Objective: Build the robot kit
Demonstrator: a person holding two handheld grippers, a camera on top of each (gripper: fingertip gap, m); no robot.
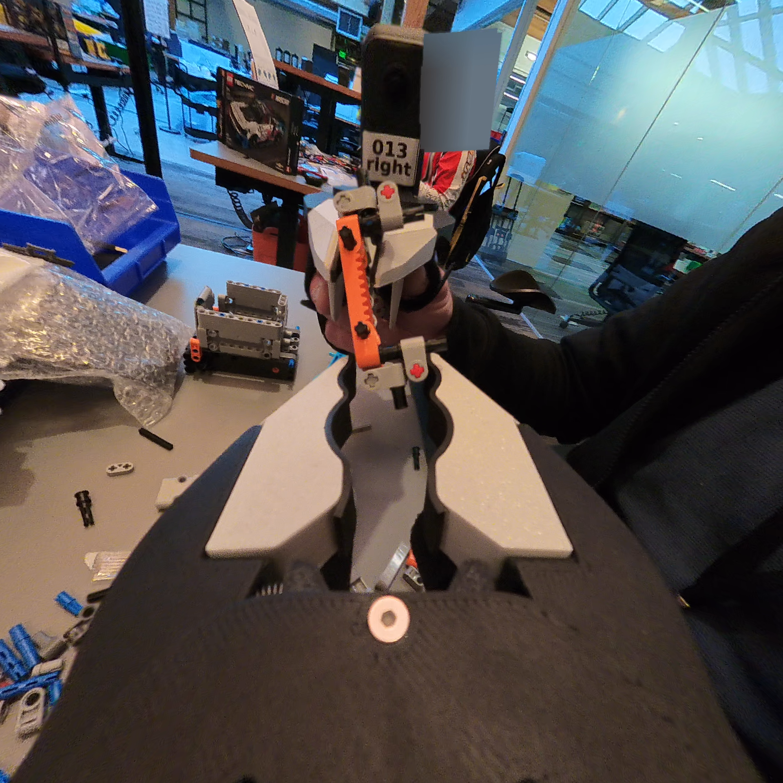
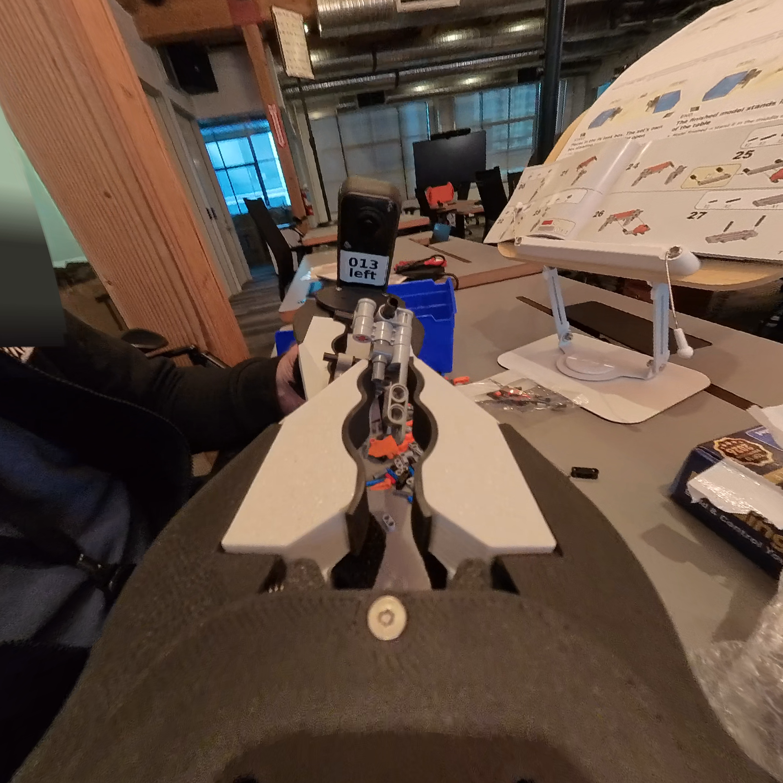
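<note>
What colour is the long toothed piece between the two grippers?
Orange: the long toothed piece shows best in the left wrist view, with black pins through it.

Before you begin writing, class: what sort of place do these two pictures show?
Probably a shared workshop or office, set up for building a brick model: an open instruction booklet on a white stand, loose small parts on a grey table, and more desks behind.

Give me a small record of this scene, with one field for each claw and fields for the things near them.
left claw: shut on one end of the brick assembly
right claw: shut on the other end, facing the left claw
table: grey brick model, blue bin, loose pieces
stand: open instruction booklet
</note>
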